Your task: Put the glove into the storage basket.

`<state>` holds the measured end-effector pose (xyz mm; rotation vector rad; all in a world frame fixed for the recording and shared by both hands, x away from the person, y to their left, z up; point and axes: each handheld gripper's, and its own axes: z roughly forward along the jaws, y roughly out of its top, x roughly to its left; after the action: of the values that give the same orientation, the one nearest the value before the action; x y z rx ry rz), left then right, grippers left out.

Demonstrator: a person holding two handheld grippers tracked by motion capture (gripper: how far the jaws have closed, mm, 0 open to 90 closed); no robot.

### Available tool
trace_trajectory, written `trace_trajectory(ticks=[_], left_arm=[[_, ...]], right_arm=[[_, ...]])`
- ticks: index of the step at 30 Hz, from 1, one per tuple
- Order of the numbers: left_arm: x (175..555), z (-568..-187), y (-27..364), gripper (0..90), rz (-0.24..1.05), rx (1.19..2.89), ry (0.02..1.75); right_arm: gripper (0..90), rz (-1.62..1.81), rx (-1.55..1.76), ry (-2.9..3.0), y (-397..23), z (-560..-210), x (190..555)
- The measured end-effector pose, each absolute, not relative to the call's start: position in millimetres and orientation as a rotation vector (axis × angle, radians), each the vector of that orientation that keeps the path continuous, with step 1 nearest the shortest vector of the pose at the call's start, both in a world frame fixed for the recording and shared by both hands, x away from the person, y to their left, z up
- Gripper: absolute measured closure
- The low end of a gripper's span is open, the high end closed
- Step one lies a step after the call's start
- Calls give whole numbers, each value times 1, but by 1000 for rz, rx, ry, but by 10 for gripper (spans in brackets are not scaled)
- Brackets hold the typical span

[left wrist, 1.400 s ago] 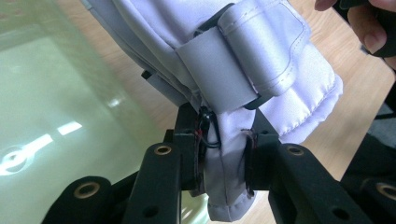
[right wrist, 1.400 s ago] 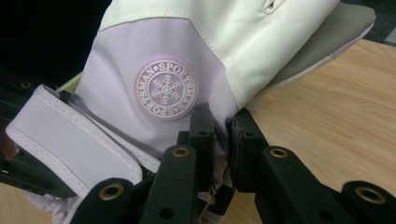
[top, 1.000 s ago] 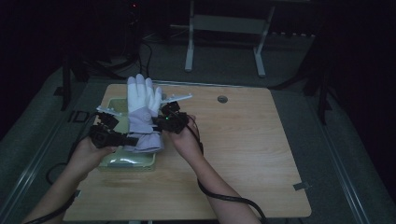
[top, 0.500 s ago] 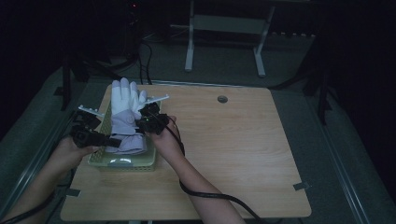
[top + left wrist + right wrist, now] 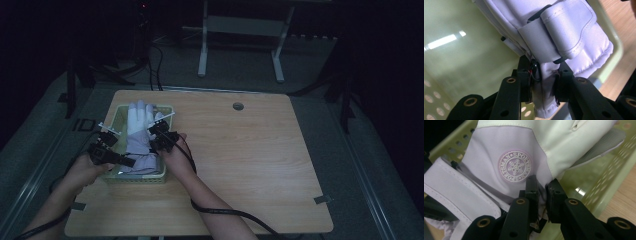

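A white and pale lilac ski glove [image 5: 138, 135] hangs over a pale green perforated basket [image 5: 119, 116] at the table's left side, fingers pointing away from me. My left gripper [image 5: 126, 160] is shut on the glove's cuff [image 5: 544, 85], just below its wrist strap [image 5: 564, 32]. My right gripper [image 5: 155, 142] is shut on the glove's edge [image 5: 541, 192] beside a round snowflake badge [image 5: 515, 166]. In the high view both grippers sit at the basket's near half, one on each side of the glove.
The basket stands on a wooden table [image 5: 250, 160] with a round cable hole [image 5: 238, 106] at the back. A cable [image 5: 230, 212] trails from my right gripper across the front. The basket's right wall [image 5: 614, 170] lies close to my right gripper.
Both grippers have carried the glove leftward and toward me, from above the table's back left to over the basket. Both have kept their hold.
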<state>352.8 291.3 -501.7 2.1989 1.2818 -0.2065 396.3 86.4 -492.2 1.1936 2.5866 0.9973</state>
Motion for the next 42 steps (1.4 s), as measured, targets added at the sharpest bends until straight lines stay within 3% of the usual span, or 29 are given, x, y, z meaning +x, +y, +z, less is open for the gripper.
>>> trace_trajectory(ticks=[9, 17, 25, 28, 33, 36, 40, 42], left_arm=[[364, -514, 286, 717, -277, 2246, 1355], [367, -523, 282, 675, -301, 2289, 1385], [364, -521, 281, 619, -247, 2303, 1389], [362, -518, 281, 529, -199, 2287, 1384], [356, -508, 286, 211, -76, 2240, 1357], [351, -503, 286, 134, 87, 2241, 1354], [344, -493, 293, 56, 203, 2119, 1364], [340, -488, 295, 34, 193, 2040, 1345]], right_arm=[[790, 879, 1197, 2629, 93, -501, 401], [639, 839, 1177, 2676, 95, -508, 402], [520, 922, 1144, 2663, 89, -492, 402], [445, 974, 1117, 2653, 87, -484, 400], [333, 1008, 1080, 2643, 82, -477, 399], [246, 1025, 1067, 2655, 77, -475, 399], [197, 1072, 1059, 2648, 70, -470, 398], [173, 1078, 1040, 2655, 67, -468, 397]])
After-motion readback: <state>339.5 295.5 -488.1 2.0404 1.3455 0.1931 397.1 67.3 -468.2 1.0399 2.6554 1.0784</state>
